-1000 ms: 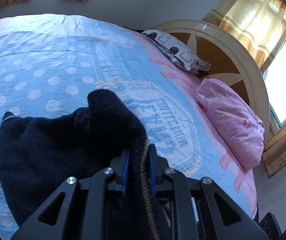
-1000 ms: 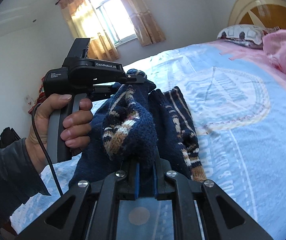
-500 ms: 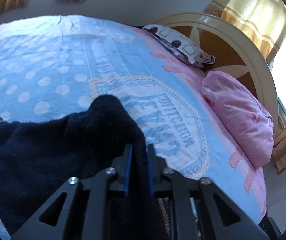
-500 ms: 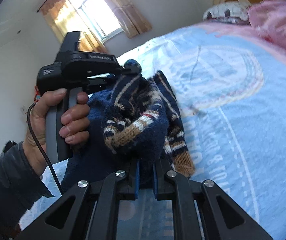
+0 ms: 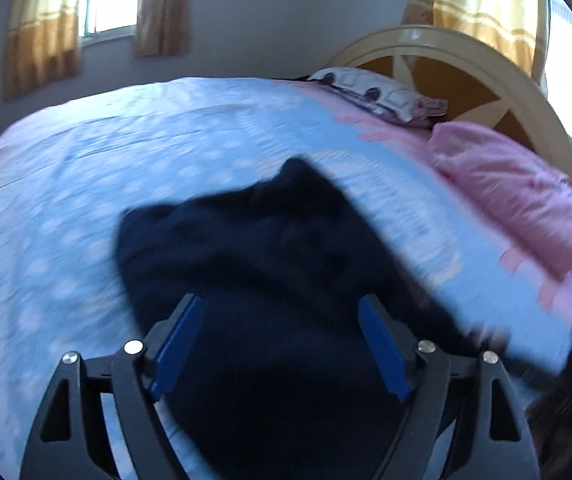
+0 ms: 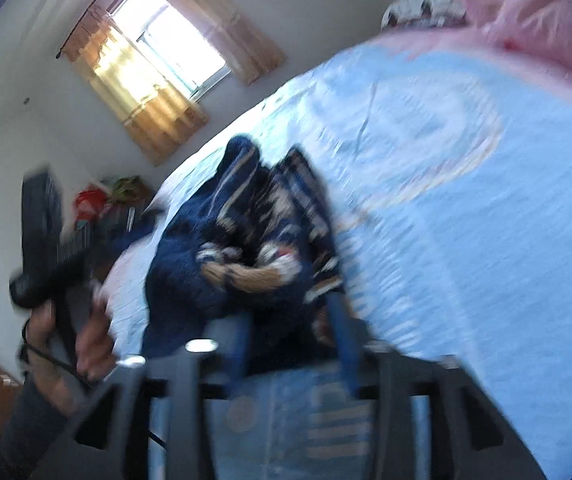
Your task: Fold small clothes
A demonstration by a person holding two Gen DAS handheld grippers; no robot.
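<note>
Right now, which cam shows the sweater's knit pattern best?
Right wrist: the navy sweater shows its tan-and-white stripes bunched ahead of the opening right gripper, though blurred. Left wrist shows only a plain dark mass between the opening left gripper's fingers.

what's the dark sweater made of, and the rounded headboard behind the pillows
Sweater: looks like thick knitted yarn, probably wool or acrylic; navy with tan and white patterned bands, matte and fuzzy. Headboard: seems painted or lacquered wood; the cream arch shines glossy around brown panels, though blur leaves it uncertain.
</note>
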